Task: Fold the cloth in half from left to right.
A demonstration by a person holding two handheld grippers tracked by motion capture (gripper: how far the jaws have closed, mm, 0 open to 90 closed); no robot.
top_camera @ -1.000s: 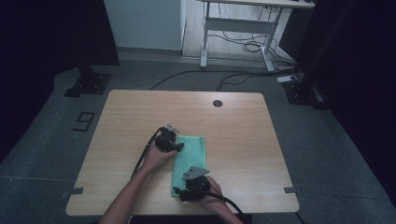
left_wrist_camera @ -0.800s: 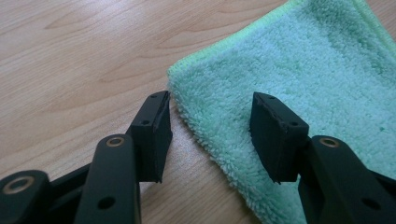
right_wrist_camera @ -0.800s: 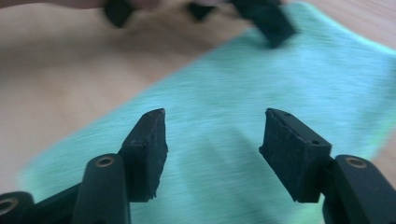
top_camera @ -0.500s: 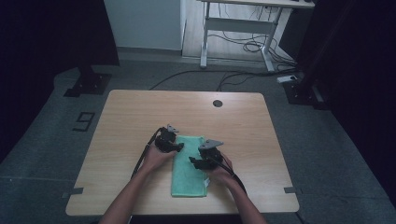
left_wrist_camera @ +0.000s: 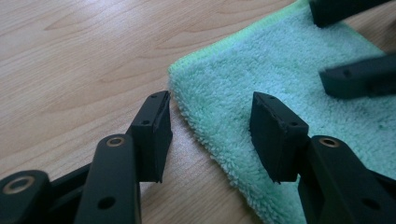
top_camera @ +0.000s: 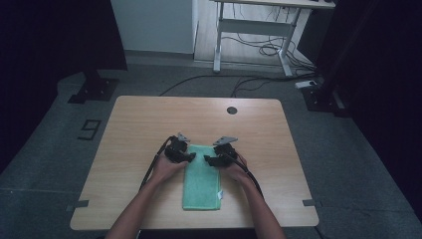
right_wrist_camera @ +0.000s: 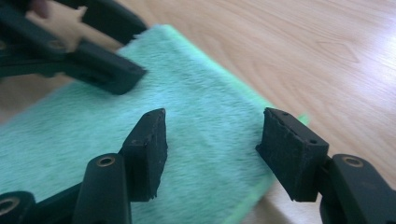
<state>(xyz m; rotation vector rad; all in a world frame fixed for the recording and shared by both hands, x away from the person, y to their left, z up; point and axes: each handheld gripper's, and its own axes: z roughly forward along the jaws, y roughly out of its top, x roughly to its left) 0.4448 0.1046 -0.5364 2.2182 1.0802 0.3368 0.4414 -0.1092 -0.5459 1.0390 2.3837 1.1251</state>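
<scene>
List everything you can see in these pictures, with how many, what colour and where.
towel: one, green, folded, flat on the near middle of the table
table: one, light wood, centre of the room
round hole cover: one, dark, far side of the table top
desk frame: one, white, beyond the table, cables on the floor under it
left tongs: one, black, open, at the towel's far left corner
right tongs: one, black, open, at the towel's far right corner
forearms: two, coming in from the bottom edge
</scene>
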